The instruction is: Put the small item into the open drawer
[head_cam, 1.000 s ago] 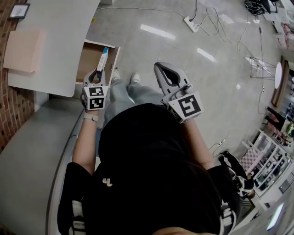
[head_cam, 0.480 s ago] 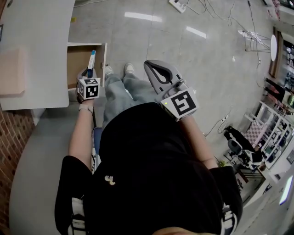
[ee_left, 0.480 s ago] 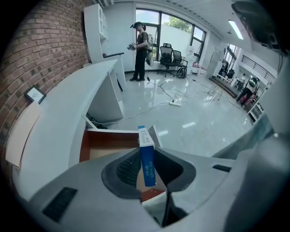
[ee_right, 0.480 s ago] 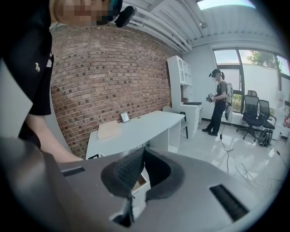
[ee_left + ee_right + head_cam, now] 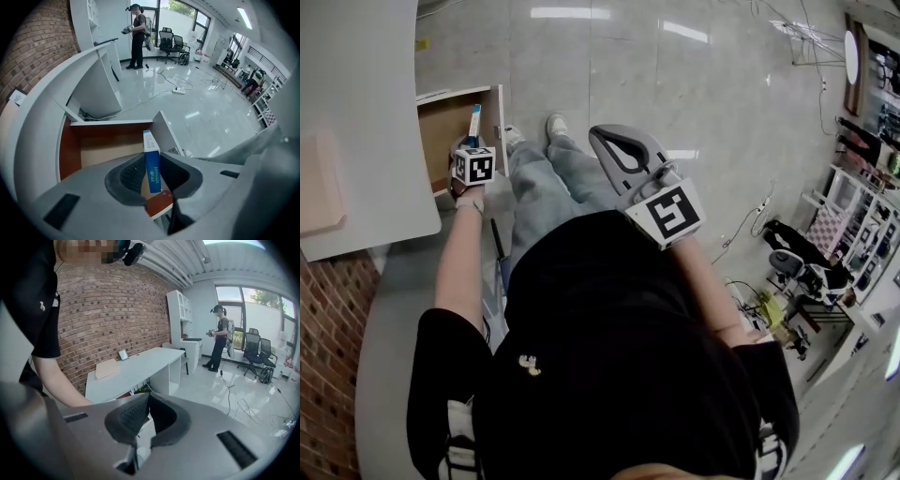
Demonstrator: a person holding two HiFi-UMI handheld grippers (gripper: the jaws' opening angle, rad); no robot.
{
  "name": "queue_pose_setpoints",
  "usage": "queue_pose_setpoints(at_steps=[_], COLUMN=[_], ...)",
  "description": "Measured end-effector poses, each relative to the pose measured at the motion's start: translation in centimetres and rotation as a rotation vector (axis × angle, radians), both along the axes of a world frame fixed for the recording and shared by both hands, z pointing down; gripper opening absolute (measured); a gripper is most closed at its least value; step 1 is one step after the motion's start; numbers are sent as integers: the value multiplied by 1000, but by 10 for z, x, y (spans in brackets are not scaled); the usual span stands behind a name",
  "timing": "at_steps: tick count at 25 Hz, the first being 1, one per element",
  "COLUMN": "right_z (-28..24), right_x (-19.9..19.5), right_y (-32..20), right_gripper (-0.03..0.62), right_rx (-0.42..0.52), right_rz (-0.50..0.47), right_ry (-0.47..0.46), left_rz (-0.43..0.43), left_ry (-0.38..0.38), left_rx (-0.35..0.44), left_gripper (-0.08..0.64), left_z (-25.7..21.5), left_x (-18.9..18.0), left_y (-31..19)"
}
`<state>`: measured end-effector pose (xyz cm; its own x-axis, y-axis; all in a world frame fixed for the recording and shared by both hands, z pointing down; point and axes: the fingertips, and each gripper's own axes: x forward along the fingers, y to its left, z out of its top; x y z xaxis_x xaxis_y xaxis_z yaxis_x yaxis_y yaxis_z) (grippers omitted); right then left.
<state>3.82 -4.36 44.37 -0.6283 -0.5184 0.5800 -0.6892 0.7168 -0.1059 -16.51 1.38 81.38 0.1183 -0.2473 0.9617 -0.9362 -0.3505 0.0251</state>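
**Left gripper view: box clamped upright above the open drawer**

Left gripper view shows the small blue-and-white box (image 5: 151, 159) standing on end between the jaws of the left hand-held gripper (image 5: 152, 171), which are clamped on its two broad faces. Beyond and below it lies the open drawer (image 5: 101, 140), its brown floor bare. From the head view, the box (image 5: 474, 120) hangs over the drawer's side nearer the person, just beside the drawer's side wall. The drawer (image 5: 441, 117) juts out from under the edge of the white worktop (image 5: 356, 112). How high the box sits above the drawer floor cannot be told.

The step in hand looks like the placing itself, with the carry mostly done. To do it well, the left hand-held gripper (image 5: 472, 142) should probably shift a little toward the drawer's middle, away from the side wall, so neither the box nor a jaw catches the rim. It should then sink until the box's lower end is close to the floor before the jaws part. Let go from high up, a tall narrow box like this would likely topple or bounce.

The right hand-held gripper (image 5: 147, 416) has its jaws together on nothing. It is held well apart from the drawer, in front of the person's chest (image 5: 623, 155), and seems to have no part in this step.
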Motion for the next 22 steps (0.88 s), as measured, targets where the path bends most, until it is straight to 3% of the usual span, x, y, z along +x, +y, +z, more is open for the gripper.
queue_pose_setpoints(at_steps=[17,22], right_z=[13,12], right_x=[15,18], right_y=[9,10], right_gripper=[11,12], right_rx=[-39,-43], right_rz=[66,78], right_ry=[53,47], left_rz=[40,55], left_ry=[-8,29], left_rx=[-83,-88], left_gripper=[95,97], left_z=[52,44], left_x=[-1,11], left_y=[-18,-21])
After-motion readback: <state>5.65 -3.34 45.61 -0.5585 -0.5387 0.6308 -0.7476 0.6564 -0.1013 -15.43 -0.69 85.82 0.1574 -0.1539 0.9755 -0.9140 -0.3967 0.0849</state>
